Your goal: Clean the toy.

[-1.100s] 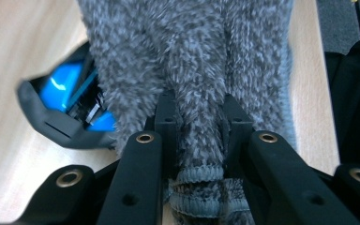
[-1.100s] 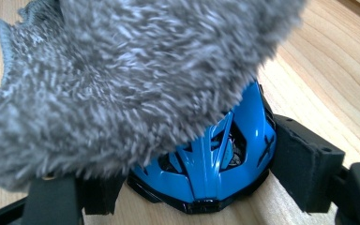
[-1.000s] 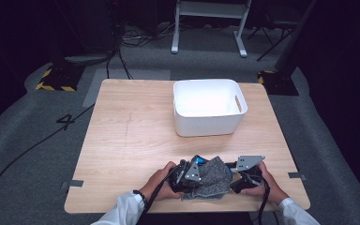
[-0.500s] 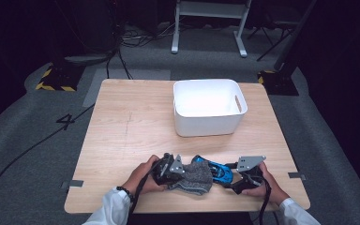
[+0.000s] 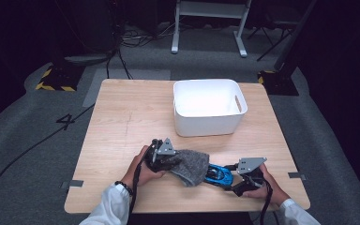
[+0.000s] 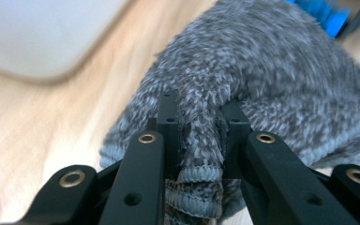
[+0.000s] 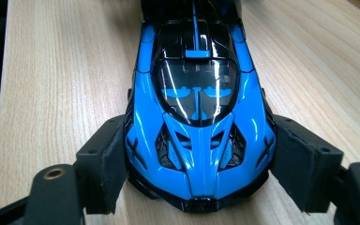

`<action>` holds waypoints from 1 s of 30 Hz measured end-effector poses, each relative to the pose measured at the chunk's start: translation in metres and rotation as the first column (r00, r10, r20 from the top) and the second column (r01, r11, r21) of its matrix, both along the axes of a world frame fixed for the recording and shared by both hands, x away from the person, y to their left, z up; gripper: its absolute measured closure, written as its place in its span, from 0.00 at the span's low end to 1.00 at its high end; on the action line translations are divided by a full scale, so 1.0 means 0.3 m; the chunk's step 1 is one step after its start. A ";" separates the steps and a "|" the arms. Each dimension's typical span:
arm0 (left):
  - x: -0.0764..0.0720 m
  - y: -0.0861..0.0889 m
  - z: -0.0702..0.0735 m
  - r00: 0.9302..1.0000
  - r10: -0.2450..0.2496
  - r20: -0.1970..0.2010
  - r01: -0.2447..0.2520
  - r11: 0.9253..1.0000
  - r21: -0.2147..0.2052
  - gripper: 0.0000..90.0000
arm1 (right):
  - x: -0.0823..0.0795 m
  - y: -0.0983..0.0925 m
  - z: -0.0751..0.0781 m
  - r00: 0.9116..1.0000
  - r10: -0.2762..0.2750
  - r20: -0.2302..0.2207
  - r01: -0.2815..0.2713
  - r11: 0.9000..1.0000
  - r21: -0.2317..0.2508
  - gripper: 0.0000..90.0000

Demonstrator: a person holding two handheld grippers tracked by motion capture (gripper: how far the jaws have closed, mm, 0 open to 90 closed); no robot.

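A fluffy grey cloth (image 5: 191, 164) lies on the wooden table (image 5: 122, 117) near its front edge, and a fold of it is pinched in my left gripper (image 5: 163, 158). In the left gripper view the jaws of that gripper (image 6: 200, 123) are shut on the cloth (image 6: 272, 70). Just right of the cloth sits a blue and black toy car (image 5: 218, 175), partly under the cloth's edge. My right gripper (image 5: 230, 181) holds it from the right. In the right gripper view its pads (image 7: 105, 159) press both flanks of the car (image 7: 197, 117), which rests on the table.
A white plastic bin (image 5: 208, 105) with handle slots stands behind the hands, at the table's back right, and looks empty. Its corner appears blurred in the left gripper view (image 6: 37, 33). Bare wood stretches across the table's left half.
My left gripper has drawn the grey cloth leftward and slightly up, sliding it off the blue car, which now lies mostly uncovered. The right gripper and car stayed put.
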State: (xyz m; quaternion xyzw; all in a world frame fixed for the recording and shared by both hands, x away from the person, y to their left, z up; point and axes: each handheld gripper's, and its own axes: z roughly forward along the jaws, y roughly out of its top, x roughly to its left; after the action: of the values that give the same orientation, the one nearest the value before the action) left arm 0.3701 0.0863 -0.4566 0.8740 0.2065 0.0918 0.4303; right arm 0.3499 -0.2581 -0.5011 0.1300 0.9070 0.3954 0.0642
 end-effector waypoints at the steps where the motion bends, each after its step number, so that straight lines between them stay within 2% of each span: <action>1: 0.001 -0.004 0.014 1.000 -0.005 0.002 0.005 0.999 -0.031 0.85 | 0.000 0.004 0.000 1.000 0.003 0.000 -0.003 1.000 -0.001 0.29; 2: 0.001 -0.014 0.026 1.000 -0.008 0.007 0.009 0.999 -0.047 0.85 | 0.000 0.008 0.000 1.000 0.005 -0.001 -0.005 1.000 0.001 0.29; 3: 0.001 -0.028 0.034 1.000 -0.016 0.016 0.016 0.999 -0.046 0.85 | 0.000 0.013 0.000 1.000 0.008 -0.001 -0.008 1.000 0.001 0.29; 6: 0.000 -0.084 0.029 0.998 -0.059 0.018 0.060 0.998 -0.014 0.85 | -0.004 0.023 0.002 1.000 0.014 0.006 -0.014 1.000 -0.002 0.29; 11: 0.014 -0.172 0.004 0.996 -0.091 0.005 0.091 0.996 0.020 0.85 | -0.007 0.031 0.000 1.000 0.022 0.004 -0.022 1.000 0.002 0.29; 13: 0.021 -0.204 -0.004 0.995 -0.098 0.003 0.098 0.994 0.044 0.85 | -0.008 0.035 0.000 1.000 0.027 0.007 -0.027 1.000 0.001 0.29; 16: 0.035 -0.238 -0.022 0.996 -0.092 0.003 0.091 0.990 0.105 0.85 | -0.008 0.036 -0.003 1.000 0.028 0.007 -0.028 1.000 -0.001 0.29; 18: 0.046 -0.244 -0.034 0.997 -0.077 -0.003 0.077 0.988 0.137 0.85 | -0.009 0.033 -0.004 1.000 0.028 0.005 -0.028 1.000 -0.007 0.29; 21: 0.065 -0.231 -0.039 0.997 -0.069 -0.028 0.072 0.988 0.133 0.85 | -0.007 0.033 -0.005 1.000 0.030 0.005 -0.030 1.000 -0.008 0.29; 23: 0.070 -0.221 -0.036 0.998 -0.067 -0.021 0.069 0.986 0.151 0.85 | -0.007 0.033 -0.005 1.000 0.030 0.007 -0.030 0.999 -0.009 0.29; 27: 0.089 -0.192 -0.032 0.998 -0.050 -0.039 0.055 0.991 0.125 0.85 | -0.006 0.032 -0.003 0.999 0.033 0.008 -0.033 0.999 -0.005 0.29; 30: 0.102 -0.163 -0.026 1.000 0.004 -0.024 -0.001 0.992 0.127 0.85 | -0.006 0.029 -0.003 0.999 0.040 0.007 -0.040 0.999 -0.011 0.29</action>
State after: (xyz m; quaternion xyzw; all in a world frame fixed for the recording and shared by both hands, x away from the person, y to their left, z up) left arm 0.4009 0.0374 -0.4643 0.9004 0.2064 0.0947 0.3712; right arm 0.3481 -0.2494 -0.5019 0.1101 0.9113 0.3922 0.0603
